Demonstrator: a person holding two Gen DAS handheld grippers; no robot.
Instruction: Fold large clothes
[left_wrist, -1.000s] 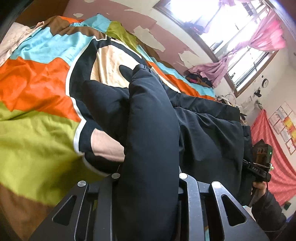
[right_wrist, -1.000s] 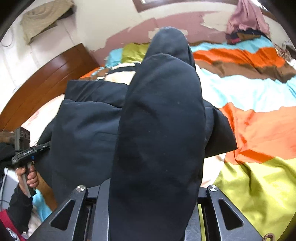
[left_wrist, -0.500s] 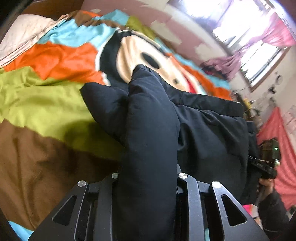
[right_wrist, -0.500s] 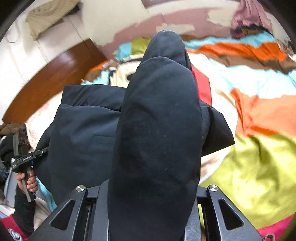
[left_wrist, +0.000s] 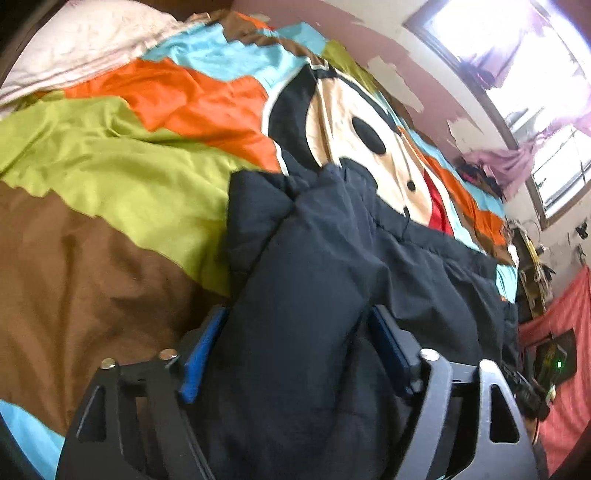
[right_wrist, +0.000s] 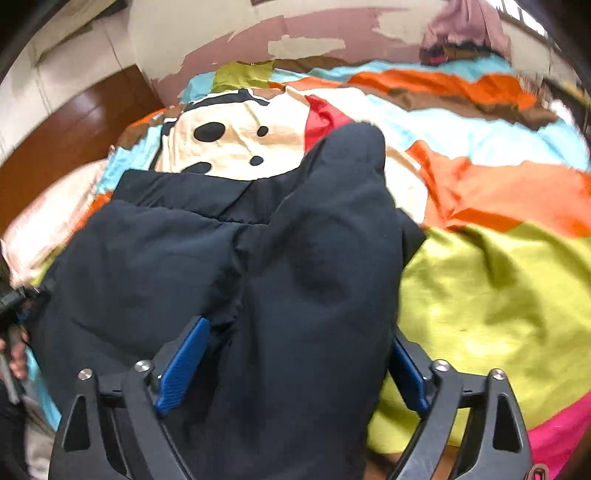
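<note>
A black padded jacket (left_wrist: 369, 258) lies on the bed's bright patchwork cover (left_wrist: 122, 173), a pale pillow (left_wrist: 81, 48) beyond. Both the left gripper (left_wrist: 295, 350) and right gripper (right_wrist: 295, 369) have just spread their jaws wide, bulky sleeves lying loose between them.

Black padded jacket (right_wrist: 155, 266) — lying folded, puffy, on the bed.

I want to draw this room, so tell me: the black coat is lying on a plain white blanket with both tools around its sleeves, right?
Not quite. The blanket is not plain white: it has orange, green, blue and brown patches and a cartoon face, as the right wrist view shows. The black coat does lie on it, a sleeve between each tool's just-opened jaws.
</note>
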